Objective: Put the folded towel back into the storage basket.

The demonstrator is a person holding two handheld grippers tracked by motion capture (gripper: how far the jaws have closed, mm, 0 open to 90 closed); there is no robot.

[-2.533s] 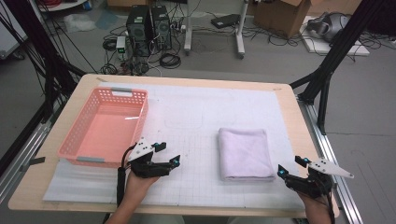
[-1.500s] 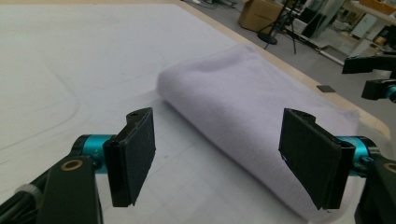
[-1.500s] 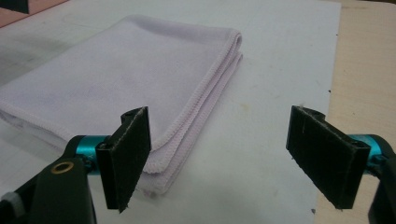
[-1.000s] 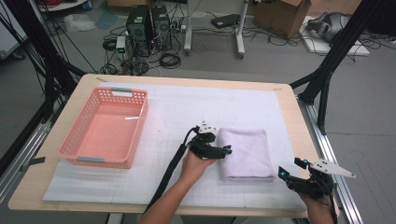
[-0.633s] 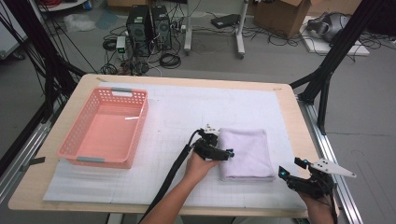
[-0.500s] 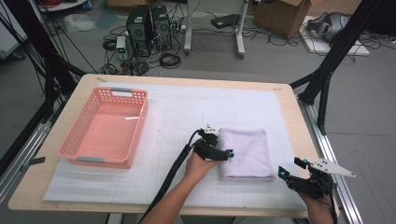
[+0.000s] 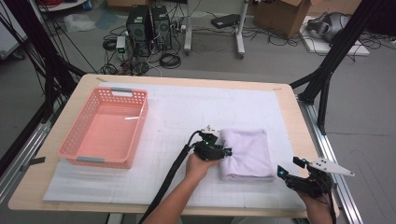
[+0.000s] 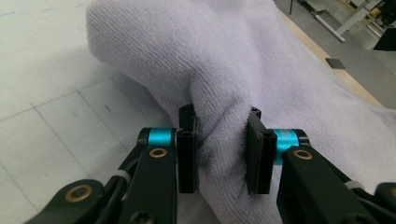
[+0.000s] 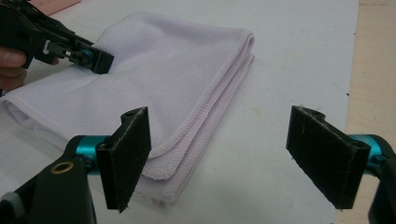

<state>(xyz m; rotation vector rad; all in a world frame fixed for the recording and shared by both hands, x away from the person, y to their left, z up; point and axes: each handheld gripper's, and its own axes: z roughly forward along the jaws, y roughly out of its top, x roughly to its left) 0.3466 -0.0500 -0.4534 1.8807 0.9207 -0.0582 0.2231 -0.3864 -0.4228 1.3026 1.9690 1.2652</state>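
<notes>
Table: white mat (image 7: 187,112), pink basket (image 7: 105,128) at its left.
Towel (image 7: 247,154): folded, right of centre.
Left gripper (image 8: 219,140): clamped on a towel fold.
Right gripper (image 9: 229,154): wide open, empty.
Risk: thin pinch may slip, towel unfolding.

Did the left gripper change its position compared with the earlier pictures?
Yes. The left gripper moved right, away from the pink basket, and is now shut on the left edge of the folded white towel. The right gripper is open.
</notes>
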